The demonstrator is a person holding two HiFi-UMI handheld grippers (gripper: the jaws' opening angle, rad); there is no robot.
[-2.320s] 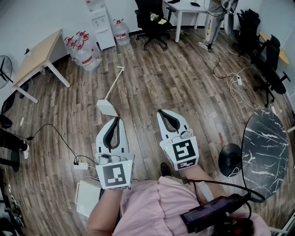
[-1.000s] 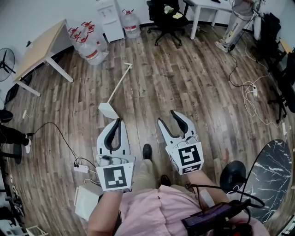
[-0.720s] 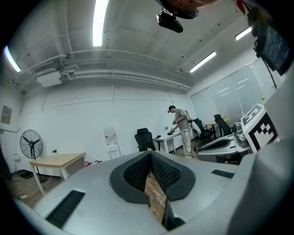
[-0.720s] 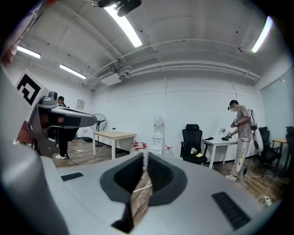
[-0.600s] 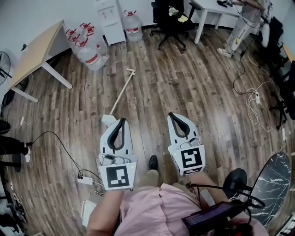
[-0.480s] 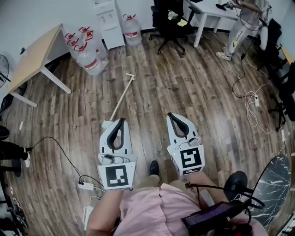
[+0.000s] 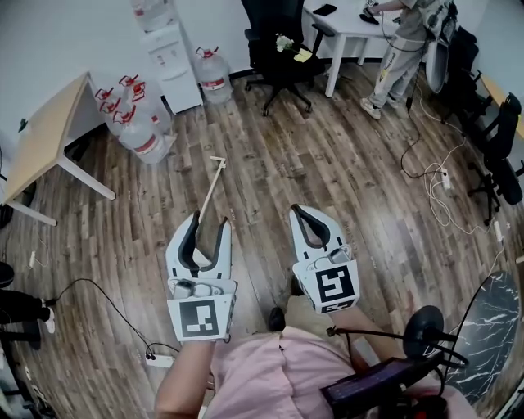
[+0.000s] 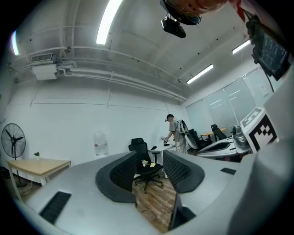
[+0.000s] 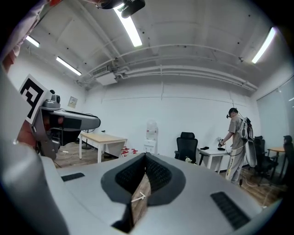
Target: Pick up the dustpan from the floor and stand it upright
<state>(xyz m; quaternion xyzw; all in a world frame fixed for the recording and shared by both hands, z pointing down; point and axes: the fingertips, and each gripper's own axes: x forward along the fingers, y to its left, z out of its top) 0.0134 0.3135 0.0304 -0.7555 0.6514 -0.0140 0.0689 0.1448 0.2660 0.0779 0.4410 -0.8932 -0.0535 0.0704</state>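
The white dustpan (image 7: 198, 257) lies flat on the wood floor, and its long handle (image 7: 213, 184) runs away toward the water bottles. In the head view my left gripper (image 7: 210, 221) is open and its jaws frame the pan from above; the height above it is unclear. The left gripper view faces level across the room, so my left gripper (image 8: 150, 156) shows only floor and a chair in its gap. My right gripper (image 7: 301, 211) is shut and empty, to the right of the dustpan. Below the shut tips of my right gripper (image 9: 146, 158), the handle end (image 9: 138, 197) shows.
Several water bottles (image 7: 135, 131) and a water dispenser (image 7: 168, 61) stand at the back left beside a wooden table (image 7: 45, 143). A black office chair (image 7: 278, 49), a white desk (image 7: 352, 20) and a standing person (image 7: 397, 49) are behind. Cables (image 7: 434, 188) trail at the right.
I have walked closer to the dustpan. My left gripper has gone from shut to open and now sits over the pan. The right gripper stays shut.
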